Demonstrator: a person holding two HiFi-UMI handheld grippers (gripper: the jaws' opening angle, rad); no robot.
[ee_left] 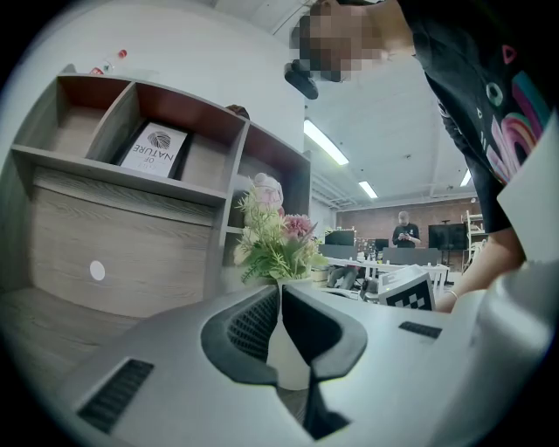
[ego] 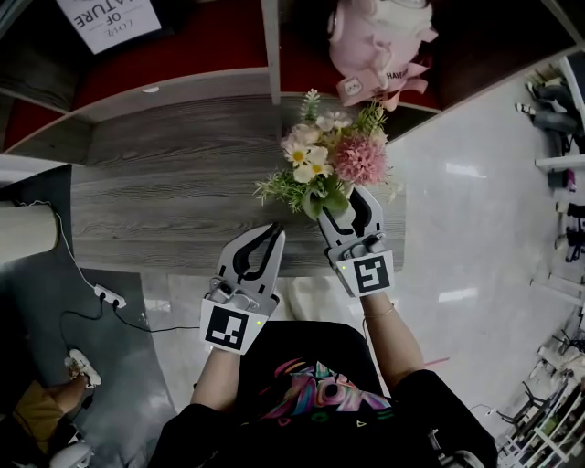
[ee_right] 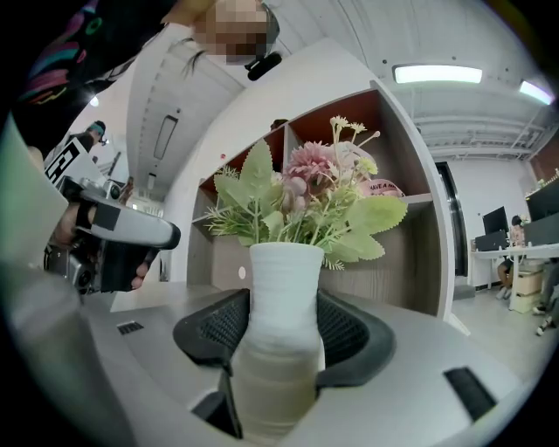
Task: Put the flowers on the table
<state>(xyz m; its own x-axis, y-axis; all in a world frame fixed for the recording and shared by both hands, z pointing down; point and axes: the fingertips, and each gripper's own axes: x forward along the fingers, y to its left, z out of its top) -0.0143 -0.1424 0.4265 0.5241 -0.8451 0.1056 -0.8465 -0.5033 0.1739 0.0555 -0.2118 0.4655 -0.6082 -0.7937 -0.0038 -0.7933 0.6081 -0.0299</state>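
A bunch of pink, white and yellow flowers (ego: 329,157) with green leaves stands in a ribbed white vase (ee_right: 281,292). My right gripper (ego: 353,197) is shut on the vase, its dark pads pressing both sides, over the grey wooden table (ego: 164,183) near its front edge. I cannot tell whether the vase touches the tabletop. The bouquet (ee_right: 301,196) rises upright in front of the shelf. My left gripper (ego: 273,230) hovers to the left of the vase, jaws together with nothing in them. Through their narrow slit the vase (ee_left: 288,349) and flowers (ee_left: 272,234) show.
Behind the table stands a shelf unit with red-backed compartments (ego: 183,46); one holds a printed card (ego: 108,20), another a pink plush toy (ego: 375,41). A power strip with cable (ego: 108,294) lies on the floor at left. Glossy white floor (ego: 475,228) spreads to the right.
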